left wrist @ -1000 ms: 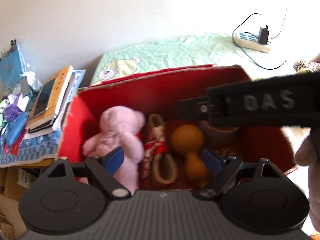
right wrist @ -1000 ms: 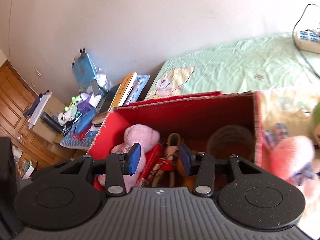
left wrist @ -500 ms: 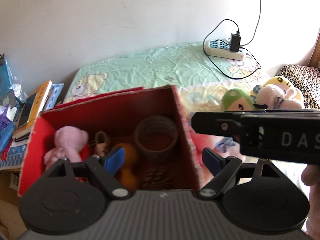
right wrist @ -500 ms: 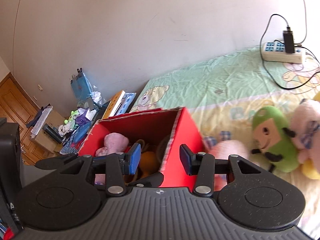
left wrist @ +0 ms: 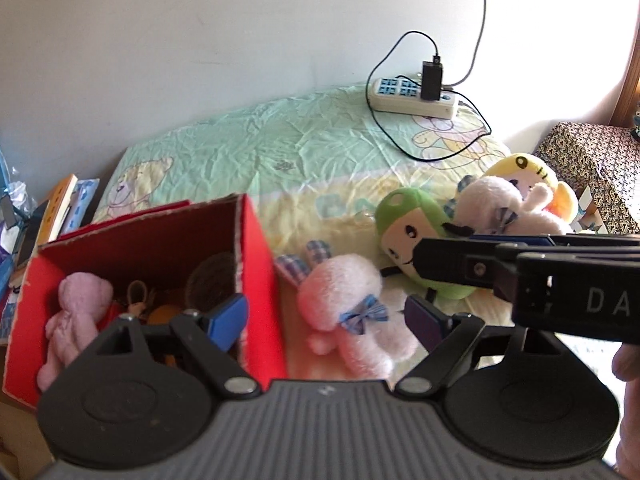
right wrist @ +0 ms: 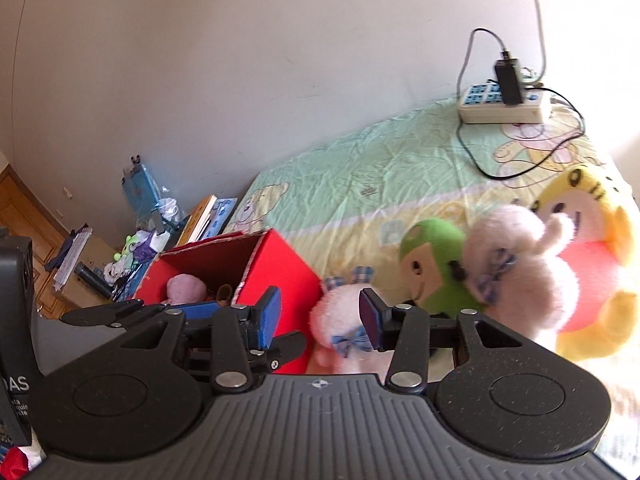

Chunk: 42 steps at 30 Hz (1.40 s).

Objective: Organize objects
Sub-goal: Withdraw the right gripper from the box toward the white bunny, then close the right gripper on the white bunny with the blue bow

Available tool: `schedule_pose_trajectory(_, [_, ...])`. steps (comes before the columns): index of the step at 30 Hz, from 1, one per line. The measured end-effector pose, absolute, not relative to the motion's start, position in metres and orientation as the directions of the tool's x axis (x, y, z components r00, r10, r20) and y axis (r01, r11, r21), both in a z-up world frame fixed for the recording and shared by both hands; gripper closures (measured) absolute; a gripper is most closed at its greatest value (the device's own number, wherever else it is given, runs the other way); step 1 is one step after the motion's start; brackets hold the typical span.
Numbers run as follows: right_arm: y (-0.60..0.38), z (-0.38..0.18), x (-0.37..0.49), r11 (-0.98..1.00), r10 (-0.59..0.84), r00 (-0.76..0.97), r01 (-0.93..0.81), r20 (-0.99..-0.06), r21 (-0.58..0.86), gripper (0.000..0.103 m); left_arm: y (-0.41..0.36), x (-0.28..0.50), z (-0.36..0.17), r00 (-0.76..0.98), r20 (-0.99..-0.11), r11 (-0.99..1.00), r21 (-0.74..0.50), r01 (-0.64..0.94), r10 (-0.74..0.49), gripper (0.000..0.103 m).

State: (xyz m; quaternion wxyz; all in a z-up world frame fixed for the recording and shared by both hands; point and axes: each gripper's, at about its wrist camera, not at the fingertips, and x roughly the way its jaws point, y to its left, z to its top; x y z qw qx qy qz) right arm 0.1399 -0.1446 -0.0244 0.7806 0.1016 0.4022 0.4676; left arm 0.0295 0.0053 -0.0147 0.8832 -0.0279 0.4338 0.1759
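A red cardboard box (left wrist: 260, 264) (right wrist: 288, 268) stands on the bed and holds a pink teddy (left wrist: 76, 312) (right wrist: 184, 286), an orange toy and a brown ring. To its right lies a pink plush with a blue bow (left wrist: 348, 308) (right wrist: 340, 320). Beyond it lie a green plush (left wrist: 408, 236) (right wrist: 436, 272), a pale pink plush (left wrist: 496, 204) (right wrist: 516, 260) and a yellow plush (left wrist: 524, 168) (right wrist: 584, 264). My left gripper (left wrist: 324, 318) hangs open above the bow plush, holding nothing. My right gripper (right wrist: 319, 316) is open beside it, over the box's right wall, and empty.
A power strip (left wrist: 414, 96) (right wrist: 504, 106) with a plugged charger and black cable lies at the far edge of the green and yellow sheet. Books and clutter (left wrist: 60, 204) (right wrist: 200, 220) are stacked left of the bed. A patterned cushion (left wrist: 592, 168) sits at the right.
Both grippers have swept to the right, from over the red box to over the plush toys. The box now sits at the left of both views. Neither gripper's opening has changed.
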Motion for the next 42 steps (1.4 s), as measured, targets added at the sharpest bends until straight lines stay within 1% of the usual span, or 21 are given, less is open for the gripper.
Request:
schedule_pose_trajectory(7, [-0.188,-0.026,0.161,0.6,0.783,0.301,-0.597,-0.544,0.533,0.056,-0.026,0.059,-0.019,0.567,-0.788,0.955,0.089,-0.282,0.241,0.016])
schedule_pose_trajectory(11, [-0.218,-0.029,0.174,0.64,0.76,0.347,-0.549,-0.55,0.538,0.056,-0.042,0.075,-0.029,0.561,-0.803,0.968,0.076,-0.239,0.201,0.014])
schedule_pose_trajectory(16, [-0.243,-0.035,0.19,0.68,0.73,0.388,-0.493,-0.562,0.543,0.056,-0.054,0.093,-0.044,0.54,-0.823,0.975,0.074,-0.211,0.18,0.014])
schedule_pose_trajectory(31, [-0.232,-0.058,0.228,0.665,0.743,0.347,-0.48,-0.572,0.572,0.056,-0.055,0.122,-0.066,0.475,-0.859,0.97,0.093,-0.223,0.191,0.014])
schedule_pose_trajectory(38, [-0.223,-0.076,0.245,0.649,0.759,0.31,-0.434,-0.573,0.625,0.056,-0.051,0.13,-0.074,0.493,-0.863,0.983,0.017,-0.183,0.107,0.014])
schedule_pose_trajectory(42, [-0.218,-0.082,0.248,0.637,0.769,0.28,-0.423,-0.575,0.645,0.057,-0.043,0.132,-0.076,0.527,-0.849,0.98,-0.129,-0.15,-0.031,0.015])
